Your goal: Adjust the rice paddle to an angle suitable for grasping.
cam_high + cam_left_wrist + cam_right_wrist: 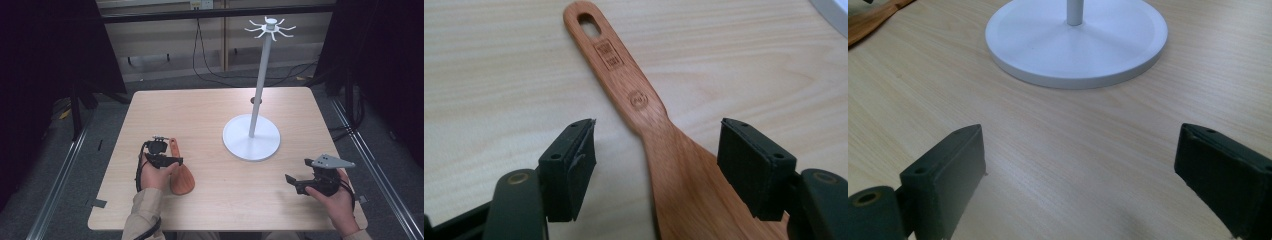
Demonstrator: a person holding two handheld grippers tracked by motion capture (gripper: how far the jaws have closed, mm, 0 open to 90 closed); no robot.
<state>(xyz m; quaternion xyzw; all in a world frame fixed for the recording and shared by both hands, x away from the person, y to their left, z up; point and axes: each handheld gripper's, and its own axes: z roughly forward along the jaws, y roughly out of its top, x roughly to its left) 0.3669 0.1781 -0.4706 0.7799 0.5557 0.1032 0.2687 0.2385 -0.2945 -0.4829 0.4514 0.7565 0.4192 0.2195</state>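
1. The reddish-brown wooden spatula (659, 150) lies flat on the pale wood-grain table (215, 200), in the lower left of the high view. Its slotted handle end points toward the top of the frame and its broad blade toward the bottom.

2. The left gripper (656, 155) sits low over the spatula with its jaws spread wide, one pad on each side of the neck where handle widens into blade. Neither pad touches the wood. The straddle looks like the set-up for a pinch across the narrow neck, the easiest place to clamp a flat tool.

3. The oval hole at the handle tip, at the top centre of the left gripper view, is left free. That fits hanging the spatula on a hook.

4. The white metal stand with a round base, tall pole and a crown of hooks (251, 137) stands right of centre in the high view, well apart from the spatula. Its hooks sit high near the top edge, so the spatula would need a lift.

5. The right gripper (294, 181) waits at the lower right, jaws released and holding nothing, aimed at the stand's base. I judge it is placed to steady the stand or take a hand-over.
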